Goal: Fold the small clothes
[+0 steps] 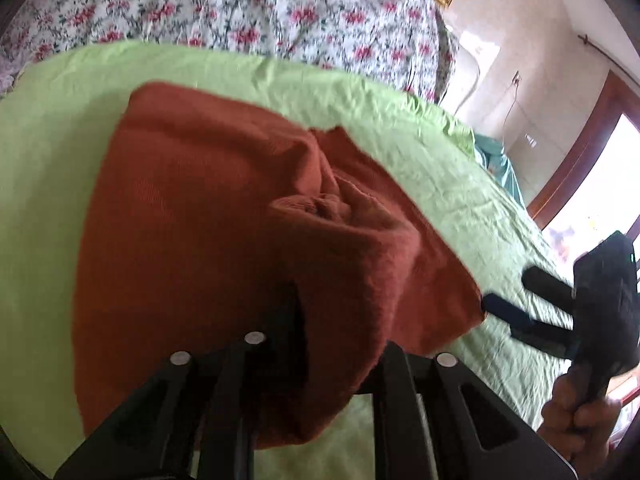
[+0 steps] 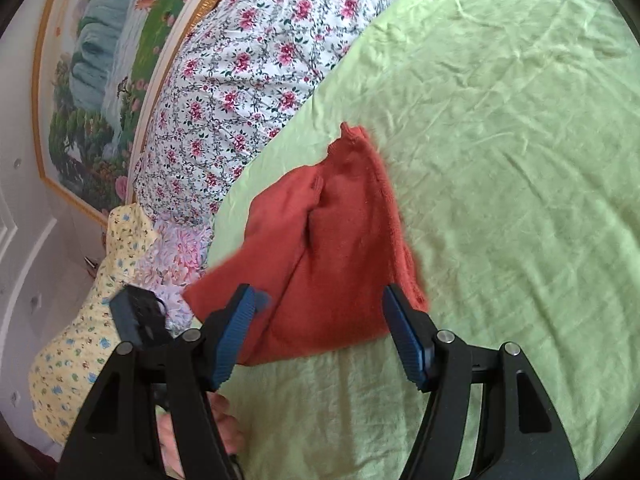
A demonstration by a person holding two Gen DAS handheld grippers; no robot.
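Observation:
A rust-red knitted garment [image 1: 224, 220] lies on the light green sheet [image 1: 44, 168]; it also shows in the right wrist view [image 2: 332, 248], partly folded. My left gripper [image 1: 320, 340] has the garment's near edge draped over its fingers, which hides its tips; it appears shut on the fabric. The left gripper's black body [image 2: 138, 318] shows at the garment's left edge in the right wrist view. My right gripper [image 2: 318, 328] is open, its blue pads [image 2: 236, 332] on either side of the garment's near corner. In the left wrist view the right gripper [image 1: 516, 300] sits just off the garment's right corner.
A floral quilt [image 1: 248, 8] is bunched along the far side of the bed. A framed landscape picture [image 2: 100, 68] hangs on the wall behind. A person in a yellow floral garment [image 2: 80, 340] stands at the left. A window and wooden frame [image 1: 580, 152] are at the right.

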